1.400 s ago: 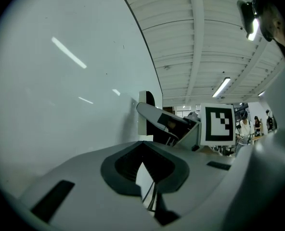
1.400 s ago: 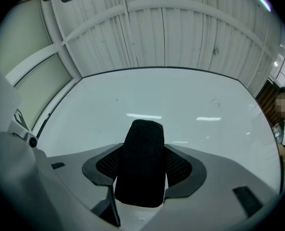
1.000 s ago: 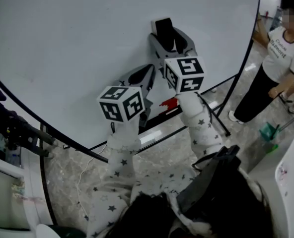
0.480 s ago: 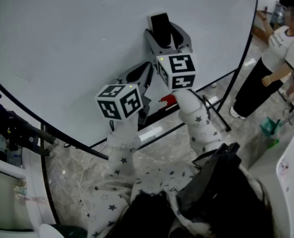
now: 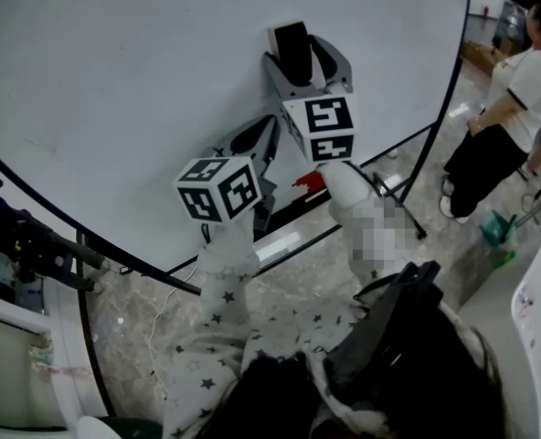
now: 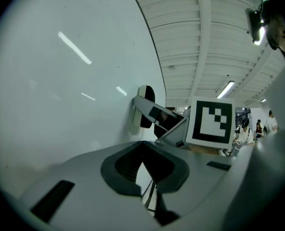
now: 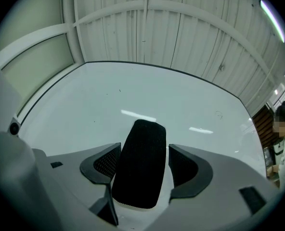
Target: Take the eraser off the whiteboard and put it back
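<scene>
The black eraser [image 5: 295, 51] sticks on the whiteboard [image 5: 143, 71]. My right gripper [image 5: 300, 64] straddles it, and its jaws are opening. In the right gripper view the eraser [image 7: 140, 162] stands between the two pads, with a clear gap on the right side and a thin one on the left. My left gripper [image 5: 267, 133] hangs lower left of it, close to the board, its jaws together and empty. The left gripper view shows its shut gripper [image 6: 149, 196] low in the frame, with the eraser [image 6: 145, 110] and the right gripper [image 6: 164, 121] beyond it.
A person [image 5: 508, 108] stands at the right, past the board's edge. A red item [image 5: 309, 186] lies on the board's tray. The stand's legs [image 5: 403, 208] reach the floor below. A black bag [image 5: 408, 337] hangs at my front, and a white surface [image 5: 535, 337] is at the right.
The right gripper's jaws have spread a little wider round the eraser. The person at the right has shifted. The left gripper has stayed put.
</scene>
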Demonstrator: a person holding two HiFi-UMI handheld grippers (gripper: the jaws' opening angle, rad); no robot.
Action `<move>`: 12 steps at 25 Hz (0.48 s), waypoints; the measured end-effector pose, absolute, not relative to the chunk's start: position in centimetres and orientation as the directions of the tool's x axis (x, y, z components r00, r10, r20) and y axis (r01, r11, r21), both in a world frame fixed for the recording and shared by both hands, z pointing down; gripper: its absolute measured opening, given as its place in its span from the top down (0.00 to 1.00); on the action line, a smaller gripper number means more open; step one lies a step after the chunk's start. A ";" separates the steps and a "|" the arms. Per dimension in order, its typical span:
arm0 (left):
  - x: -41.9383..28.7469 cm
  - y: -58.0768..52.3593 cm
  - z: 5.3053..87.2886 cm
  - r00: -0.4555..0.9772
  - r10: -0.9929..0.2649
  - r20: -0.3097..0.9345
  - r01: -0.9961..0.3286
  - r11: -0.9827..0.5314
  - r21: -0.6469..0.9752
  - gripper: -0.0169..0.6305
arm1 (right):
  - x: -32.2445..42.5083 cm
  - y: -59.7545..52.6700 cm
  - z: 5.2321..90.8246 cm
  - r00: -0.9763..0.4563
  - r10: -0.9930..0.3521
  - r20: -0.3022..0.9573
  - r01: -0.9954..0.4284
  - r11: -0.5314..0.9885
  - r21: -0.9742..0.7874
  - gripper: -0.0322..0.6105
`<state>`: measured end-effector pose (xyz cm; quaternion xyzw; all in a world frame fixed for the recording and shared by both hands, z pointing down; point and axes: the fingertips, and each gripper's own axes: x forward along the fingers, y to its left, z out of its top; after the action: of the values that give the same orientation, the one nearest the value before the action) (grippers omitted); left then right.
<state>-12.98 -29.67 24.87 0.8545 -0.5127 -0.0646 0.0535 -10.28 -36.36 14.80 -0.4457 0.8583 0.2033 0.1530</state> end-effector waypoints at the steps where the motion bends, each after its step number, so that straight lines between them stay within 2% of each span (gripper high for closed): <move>1: -13.0 -29.7 24.9 0.467 -0.882 -0.055 -0.868 -0.470 0.159 0.97 | -10.2 -36.4 14.8 -0.557 -0.701 -0.445 -0.826 0.525 0.208 0.49; 12: -13.0 -29.7 25.2 0.472 -0.880 -0.056 -0.863 -0.474 0.172 0.97 | -9.1 -35.6 15.3 -0.549 -0.684 -0.481 -0.821 0.549 0.155 0.49</move>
<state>-13.03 -29.75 25.20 0.8558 -0.5092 -0.0684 0.0598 -9.12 -35.61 15.29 -0.4374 0.8603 0.1846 0.1855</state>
